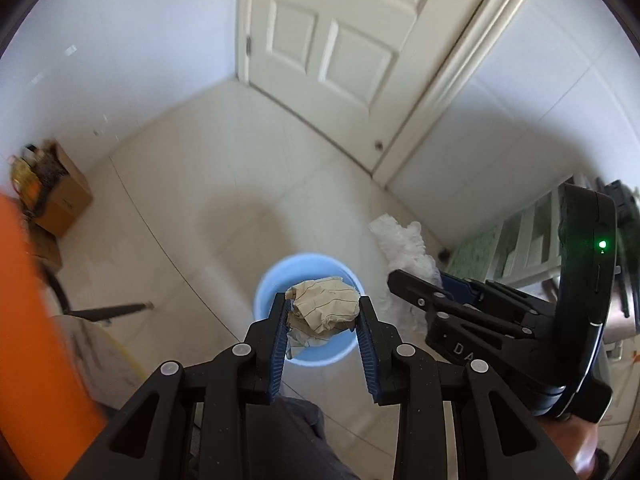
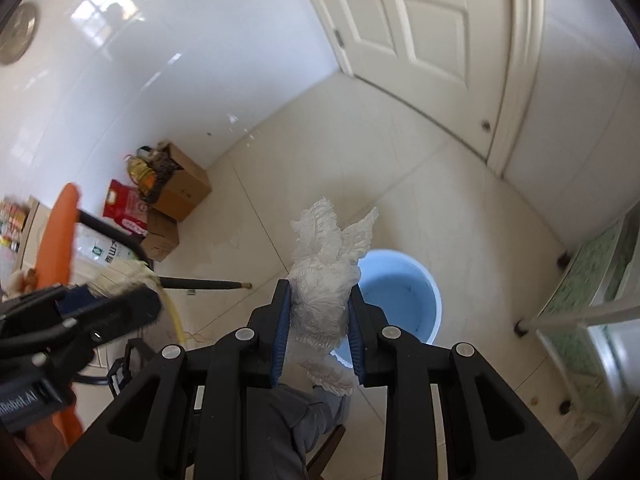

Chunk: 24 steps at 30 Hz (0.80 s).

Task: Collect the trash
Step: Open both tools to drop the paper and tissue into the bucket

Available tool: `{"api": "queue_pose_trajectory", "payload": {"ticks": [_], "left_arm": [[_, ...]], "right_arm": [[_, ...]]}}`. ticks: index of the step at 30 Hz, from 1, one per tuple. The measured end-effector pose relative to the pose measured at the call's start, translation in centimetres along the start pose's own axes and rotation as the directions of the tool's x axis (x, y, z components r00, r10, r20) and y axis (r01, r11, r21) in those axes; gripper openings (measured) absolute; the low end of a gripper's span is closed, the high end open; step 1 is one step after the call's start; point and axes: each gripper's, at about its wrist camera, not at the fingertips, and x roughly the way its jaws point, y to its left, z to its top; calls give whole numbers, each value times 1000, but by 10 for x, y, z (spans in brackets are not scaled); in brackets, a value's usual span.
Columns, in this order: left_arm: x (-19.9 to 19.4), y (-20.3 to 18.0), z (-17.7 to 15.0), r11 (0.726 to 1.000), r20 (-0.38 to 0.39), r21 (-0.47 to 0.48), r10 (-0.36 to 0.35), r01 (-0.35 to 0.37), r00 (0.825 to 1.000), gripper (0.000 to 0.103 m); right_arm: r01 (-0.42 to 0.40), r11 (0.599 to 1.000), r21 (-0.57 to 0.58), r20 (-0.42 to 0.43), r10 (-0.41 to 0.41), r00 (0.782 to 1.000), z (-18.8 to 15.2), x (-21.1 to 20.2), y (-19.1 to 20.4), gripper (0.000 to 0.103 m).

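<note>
My left gripper [image 1: 322, 304] is shut on a crumpled lined paper ball [image 1: 324, 306] and holds it above a light blue bin [image 1: 272, 284] on the floor. My right gripper [image 2: 318, 292] is shut on a crumpled white plastic wrapper [image 2: 324, 276], just left of the same blue bin [image 2: 404, 296]. In the left wrist view the right gripper [image 1: 472, 312] and its white wrapper [image 1: 404, 244] sit to the right of the bin. The left gripper [image 2: 100, 312] shows at the left edge of the right wrist view.
A white panelled door [image 2: 424, 36] stands at the back. Cardboard boxes [image 2: 180, 188] with bags sit by the left wall. An orange chair back [image 1: 36, 320] and a dark pole [image 2: 200, 283] are at left. A white shelf [image 2: 592, 304] stands at right.
</note>
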Motion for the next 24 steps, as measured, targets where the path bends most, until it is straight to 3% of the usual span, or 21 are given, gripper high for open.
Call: {"api": "queue_pose_trajectory", "payload": {"ticks": [5,7,8,9,10,11,15,16,19,24], "left_arm": [[46,15,26,1000,-91,-17,1,-2,996,32],[61,18,42,1000,-107,-22,16,-18,994,46],[66,12,46,999,-110,-23,27,-29,994,64],[67,13,47,999,-109,-19,42,-44,993,77],[68,0,50,998,-101,-7,58,-59,993,80],[70,-6,53,997,-95,8,72,-72,993,81],[67,-37,50,994,-82,24,108,-106,991,84],[71,-52,48,994,-73,22,108,-107,991,84],[44,-76,44,992,-19,26,123,-122,992,86],[-11,-80,18,988,101,11,151,-153,983,86]], "right_arm": [[19,997,68,-59,-15,998,8,35,-26,29],[19,995,98,-66,-13,998,10,41,-34,31],[16,994,111,-73,-8,997,12,44,-38,33],[16,993,117,-75,-7,997,12,45,-38,44],[22,992,122,-74,-13,997,13,46,-40,60],[26,992,125,-73,-17,997,12,47,-42,70],[26,990,141,-63,-18,998,11,47,-49,77],[31,988,148,-51,-23,998,11,44,-49,87],[32,984,177,-5,-32,999,9,32,-53,103],[-22,981,195,91,5,996,6,-11,-41,103]]}}
